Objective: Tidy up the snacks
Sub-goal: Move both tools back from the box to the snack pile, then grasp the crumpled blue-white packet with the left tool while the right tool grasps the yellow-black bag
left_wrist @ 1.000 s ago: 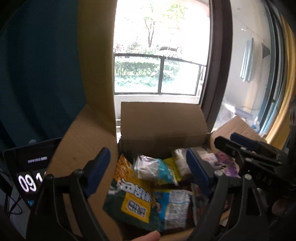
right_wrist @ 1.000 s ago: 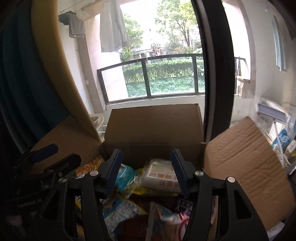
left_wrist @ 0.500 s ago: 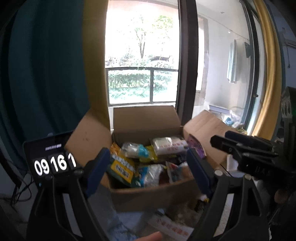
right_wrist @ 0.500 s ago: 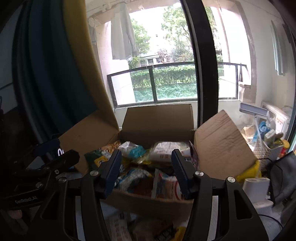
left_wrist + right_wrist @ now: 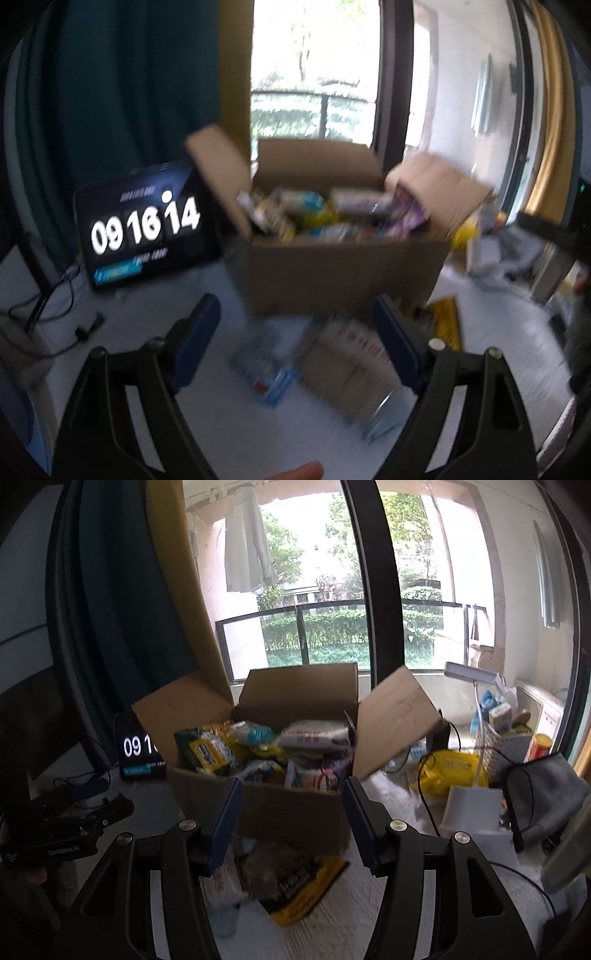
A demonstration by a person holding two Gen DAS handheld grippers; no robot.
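Taking the brown corrugated cardboard box [image 5: 258, 805] with its four flaps open as the landmark: left of it leans a flat black tablet with white clock digits [image 5: 147, 229]. The box is heaped with crinkly foil and plastic snack packets [image 5: 266, 749], so most of the sorting looks done. In front of it, on the white textured tabletop [image 5: 399, 878], a few packets remain: a soft clear-and-blue plastic pouch [image 5: 266, 365], a flat tan packet [image 5: 347, 365] and a glossy black-and-yellow bag [image 5: 299, 886]. The left gripper [image 5: 295, 343] stands wide and empty above these. The right gripper [image 5: 291, 823] is half open, holding nothing. Right of the box are a yellow wrapper [image 5: 448, 766] and a white perforated basket [image 5: 498, 749].
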